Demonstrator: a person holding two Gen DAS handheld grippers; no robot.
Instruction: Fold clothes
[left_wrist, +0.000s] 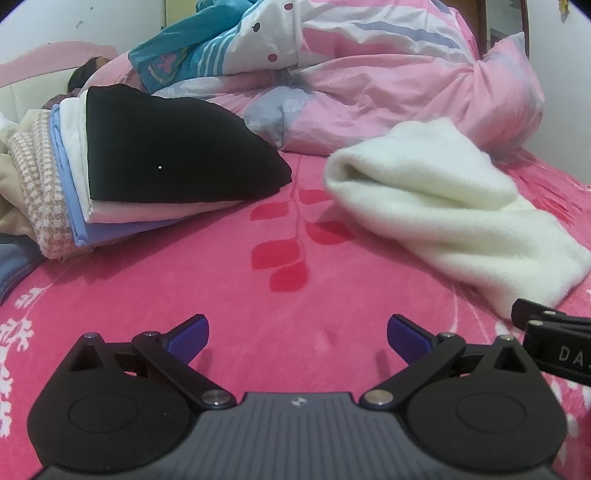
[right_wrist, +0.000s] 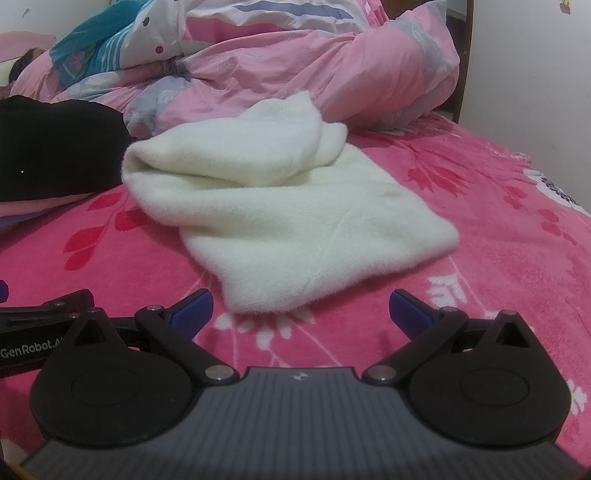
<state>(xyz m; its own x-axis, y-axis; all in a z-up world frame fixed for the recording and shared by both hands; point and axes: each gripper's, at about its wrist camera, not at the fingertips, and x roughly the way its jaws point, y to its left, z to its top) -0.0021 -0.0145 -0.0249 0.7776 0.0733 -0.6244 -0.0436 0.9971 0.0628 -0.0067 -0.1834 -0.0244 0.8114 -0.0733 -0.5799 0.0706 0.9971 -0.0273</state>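
Note:
A fluffy cream-white sweater (right_wrist: 280, 206) lies partly folded on the pink floral bedspread (right_wrist: 498, 258), its top part doubled over toward the back. In the left wrist view the same sweater (left_wrist: 443, 206) lies off to the right. My right gripper (right_wrist: 301, 306) is open, its blue fingertips just short of the sweater's near edge, holding nothing. My left gripper (left_wrist: 297, 334) is open over bare bedspread (left_wrist: 184, 288), left of the sweater. Each gripper shows at the edge of the other's view.
A stack of folded clothes (left_wrist: 110, 192) topped by a black garment (left_wrist: 170, 147) sits at the left. A rumpled pink quilt (left_wrist: 388, 85) fills the back of the bed, with a person's head (left_wrist: 86, 72) at its far left. A white wall (right_wrist: 535, 74) borders the right.

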